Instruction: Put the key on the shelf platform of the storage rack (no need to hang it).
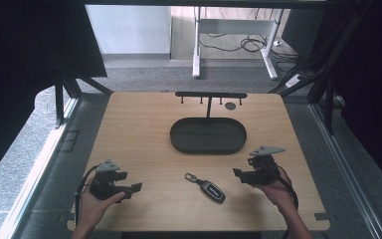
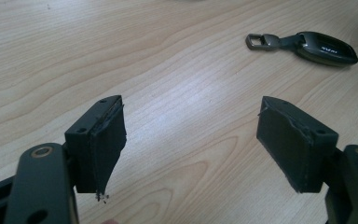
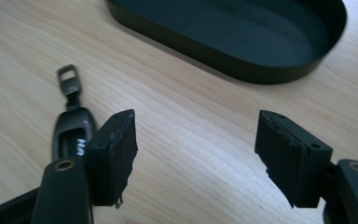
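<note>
Hand-held gripper, right (image 1: 239,174), spread and empty, beside key fob (image 1: 206,186) on desk (image 1: 144,129); left hand-held gripper (image 1: 135,188) also spread, farther off. Tray (image 1: 208,135) empty beyond.
Left gripper view: jaws wide, fob (image 2: 307,46) ahead, untouched.
Right gripper view: fob (image 3: 72,126) outside left jaw, nothing pinched. Judgement: pickup not yet done; grasp and placement remain

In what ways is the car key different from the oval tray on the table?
The car key is small and slim, with a metal loop at one end; the oval tray is much larger, with a raised rim. The car key lies near the person, between the two hands; the oval tray lies farther back, empty. Both are dark and rest on the wooden table.
</note>
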`<state>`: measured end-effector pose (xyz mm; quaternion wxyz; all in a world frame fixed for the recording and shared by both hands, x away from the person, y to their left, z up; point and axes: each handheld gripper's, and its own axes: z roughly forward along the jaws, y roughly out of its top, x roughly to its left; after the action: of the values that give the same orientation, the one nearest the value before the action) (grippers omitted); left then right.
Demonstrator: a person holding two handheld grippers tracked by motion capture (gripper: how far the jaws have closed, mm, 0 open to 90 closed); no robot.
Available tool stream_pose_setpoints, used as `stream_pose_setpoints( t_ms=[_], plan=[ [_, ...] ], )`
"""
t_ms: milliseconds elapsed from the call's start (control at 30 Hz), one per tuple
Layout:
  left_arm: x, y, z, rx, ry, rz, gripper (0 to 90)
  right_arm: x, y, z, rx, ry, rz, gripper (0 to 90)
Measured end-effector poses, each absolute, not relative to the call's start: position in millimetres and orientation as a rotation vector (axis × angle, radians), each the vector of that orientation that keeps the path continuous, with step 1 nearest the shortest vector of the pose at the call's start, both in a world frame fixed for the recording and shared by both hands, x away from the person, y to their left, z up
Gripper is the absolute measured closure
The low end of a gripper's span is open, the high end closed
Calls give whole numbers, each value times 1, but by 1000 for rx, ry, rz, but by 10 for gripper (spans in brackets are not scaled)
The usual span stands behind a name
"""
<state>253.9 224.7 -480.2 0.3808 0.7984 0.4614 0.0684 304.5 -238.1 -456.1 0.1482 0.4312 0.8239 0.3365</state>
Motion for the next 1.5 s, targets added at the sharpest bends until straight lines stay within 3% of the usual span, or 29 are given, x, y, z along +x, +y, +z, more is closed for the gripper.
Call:
stream_pose_setpoints(
  t_ms=[667, 1500],
  plan=[
    [253, 225, -479, 2029, 1176, 177, 241, 311, -186, -435, 1088, 2588, 870, 335],
    [252, 222, -479, 2035, 1169, 174, 241, 310, -153, -443, 995, 2713, 785, 347]
  ],
)
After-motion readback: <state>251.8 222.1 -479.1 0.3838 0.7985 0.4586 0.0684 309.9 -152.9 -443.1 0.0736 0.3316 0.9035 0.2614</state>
